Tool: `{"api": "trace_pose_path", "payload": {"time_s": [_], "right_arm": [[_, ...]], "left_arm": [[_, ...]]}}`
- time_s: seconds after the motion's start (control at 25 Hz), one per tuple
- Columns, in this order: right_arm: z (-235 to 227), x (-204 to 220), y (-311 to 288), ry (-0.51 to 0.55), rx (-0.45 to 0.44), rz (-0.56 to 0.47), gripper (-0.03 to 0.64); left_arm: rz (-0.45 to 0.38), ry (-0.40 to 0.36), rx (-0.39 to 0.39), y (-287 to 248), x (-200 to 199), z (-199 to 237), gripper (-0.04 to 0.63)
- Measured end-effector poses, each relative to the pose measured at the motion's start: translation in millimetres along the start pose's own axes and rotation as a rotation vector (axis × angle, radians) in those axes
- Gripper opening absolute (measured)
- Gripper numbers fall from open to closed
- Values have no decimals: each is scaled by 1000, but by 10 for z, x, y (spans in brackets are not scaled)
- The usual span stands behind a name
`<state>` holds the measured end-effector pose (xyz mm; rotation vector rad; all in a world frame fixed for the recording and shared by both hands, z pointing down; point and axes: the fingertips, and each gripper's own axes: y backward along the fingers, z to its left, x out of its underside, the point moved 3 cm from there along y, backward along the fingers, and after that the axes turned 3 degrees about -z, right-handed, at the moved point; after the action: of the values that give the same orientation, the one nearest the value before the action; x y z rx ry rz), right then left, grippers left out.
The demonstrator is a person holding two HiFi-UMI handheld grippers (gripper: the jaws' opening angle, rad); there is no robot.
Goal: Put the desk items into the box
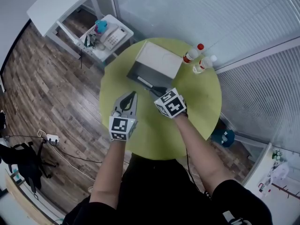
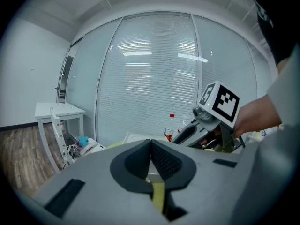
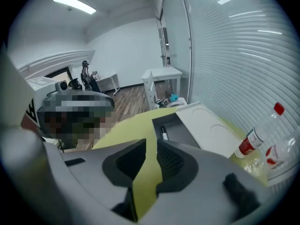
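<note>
I hold both forearms out over the green table [image 1: 206,102], my left gripper [image 1: 134,93] with its jaws closed tip to tip on nothing, my right gripper [image 1: 157,91] slightly parted and empty, the open box [image 3: 180,130] just ahead of them.

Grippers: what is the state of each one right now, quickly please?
Left gripper: closed, holding nothing.
Right gripper: slightly open, holding nothing.

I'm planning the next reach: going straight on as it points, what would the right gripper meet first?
The right gripper would probably meet the open grey box first; only bare green table lies between, though depth is unclear.
</note>
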<state>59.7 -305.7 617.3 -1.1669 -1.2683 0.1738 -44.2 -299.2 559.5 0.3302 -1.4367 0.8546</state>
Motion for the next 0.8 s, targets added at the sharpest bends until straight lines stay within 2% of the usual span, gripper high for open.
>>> {"api": "trace_pose_path", "payload": {"time_s": [0.28,0.8], "right_arm": [[405,-138,566,38,9,-194,75],[943,-211,1806,69,45,-598,17]], "left_arm": [[-26,-23,66,323,-195,-366,14],[-98,-98,229,856,-755,-1025,14]]}}
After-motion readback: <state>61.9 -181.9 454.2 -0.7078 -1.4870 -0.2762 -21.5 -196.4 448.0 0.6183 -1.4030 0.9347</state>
